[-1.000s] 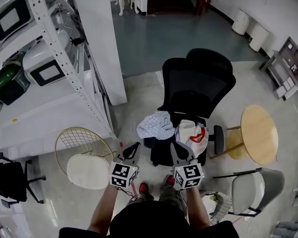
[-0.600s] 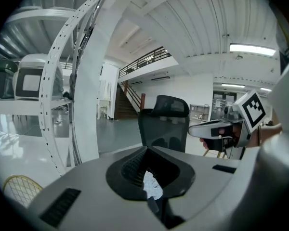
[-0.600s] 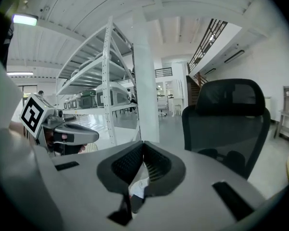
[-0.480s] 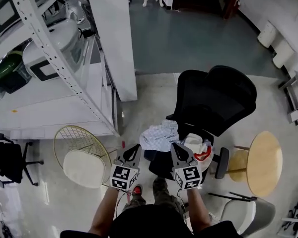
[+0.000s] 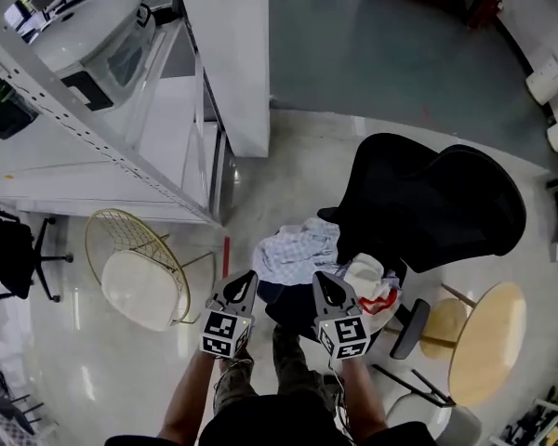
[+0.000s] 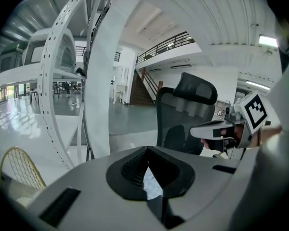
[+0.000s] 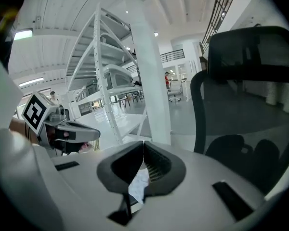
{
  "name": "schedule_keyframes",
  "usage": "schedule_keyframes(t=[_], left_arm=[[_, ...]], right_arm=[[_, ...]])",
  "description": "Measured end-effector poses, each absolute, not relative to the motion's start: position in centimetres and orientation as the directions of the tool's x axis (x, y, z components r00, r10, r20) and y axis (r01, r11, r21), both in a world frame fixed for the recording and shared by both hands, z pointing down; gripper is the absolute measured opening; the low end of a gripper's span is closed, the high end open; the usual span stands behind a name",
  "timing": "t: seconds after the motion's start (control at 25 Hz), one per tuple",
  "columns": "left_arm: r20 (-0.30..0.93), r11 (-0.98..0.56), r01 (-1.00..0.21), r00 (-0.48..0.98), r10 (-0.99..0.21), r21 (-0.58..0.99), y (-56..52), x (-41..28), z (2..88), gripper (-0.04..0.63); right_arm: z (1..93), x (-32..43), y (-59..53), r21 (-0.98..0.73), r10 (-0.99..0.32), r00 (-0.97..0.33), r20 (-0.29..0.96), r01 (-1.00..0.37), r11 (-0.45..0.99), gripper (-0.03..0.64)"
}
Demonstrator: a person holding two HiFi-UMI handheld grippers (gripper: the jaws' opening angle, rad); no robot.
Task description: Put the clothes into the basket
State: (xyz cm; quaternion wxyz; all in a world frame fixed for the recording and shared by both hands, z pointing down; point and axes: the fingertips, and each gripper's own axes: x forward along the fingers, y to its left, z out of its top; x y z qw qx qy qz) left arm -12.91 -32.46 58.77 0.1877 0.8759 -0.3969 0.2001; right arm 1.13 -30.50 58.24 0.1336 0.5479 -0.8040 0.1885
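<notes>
Here, left gripper (image 5: pixel 245 275): jaws clenched tip to tip, nothing between the pads; a strip of pale cloth shows beyond them through the gap below the tips
Right gripper (image 5: pixel 318 277): jaws pressed together too, empty, with white fabric seen past them
Pair: side by side, a little apart, both pointing ahead and slightly down at the front of the seat; each shows in the other's gripper view, held at about the same height
Forearms (image 5: pixel 188 405): bare, reaching forward from the bottom of the head view, marker cubes turned upward
Checked cloth (image 5: pixel 296 244): crumpled blue-and-white fabric heaped on the left of the seat, just ahead of the left gripper's tips
White garment (image 5: pixel 370 277): soft bunched heap with a red patch, on the right of the seat beside the checked cloth, close to the right gripper's tips
Office chair (image 5: pixel 428 203): black, with a mesh back, headrest and padded armrest; its seat carries both pieces of clothing
Wire chair (image 5: pixel 121 240): gold wire shell to the left, holding a round white cushion (image 5: pixel 139 291)
Round table (image 5: pixel 484 342): pale wood top, to the right of the office chair
Shelf rack (image 5: pixel 46 77): white metal with perforated uprights, a rounded white appliance (image 5: pixel 84 26) on one shelf
Pillar (image 5: pixel 232 54): white and square, beside the rack
Floor (image 5: pixel 260 184): glossy, pale near the chairs, grey-green further off
</notes>
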Motion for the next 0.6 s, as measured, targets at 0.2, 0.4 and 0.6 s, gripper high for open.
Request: schedule_keyframes(t=[0.2, 0.4, 0.6], left_arm=[[0.537, -0.597, -0.782, 0.587, -0.606, 0.179, -32.6, -11.9, 62.6, 0.006], [0.562, -0.583, -0.789, 0.577, -0.593, 0.194, -32.3, -11.2, 65.3, 0.008], [0.579, -0.575, -0.79, 0.577, -0.577, 0.215, -32.3, -10.6, 66.5, 0.006]], right_arm=[[63.4, 1.2, -31.3, -0.183, -0.783, -0.404, 0.474, -0.915, 0.361, 0.027], [66.5, 0.8, -31.7, -0.198, -0.756, -0.429, 0.494, -0.902, 0.383, 0.028], [68.7, 0.2, -32.4, -0.214, -0.74, -0.456, 0.494, -0.889, 0.404, 0.029]])
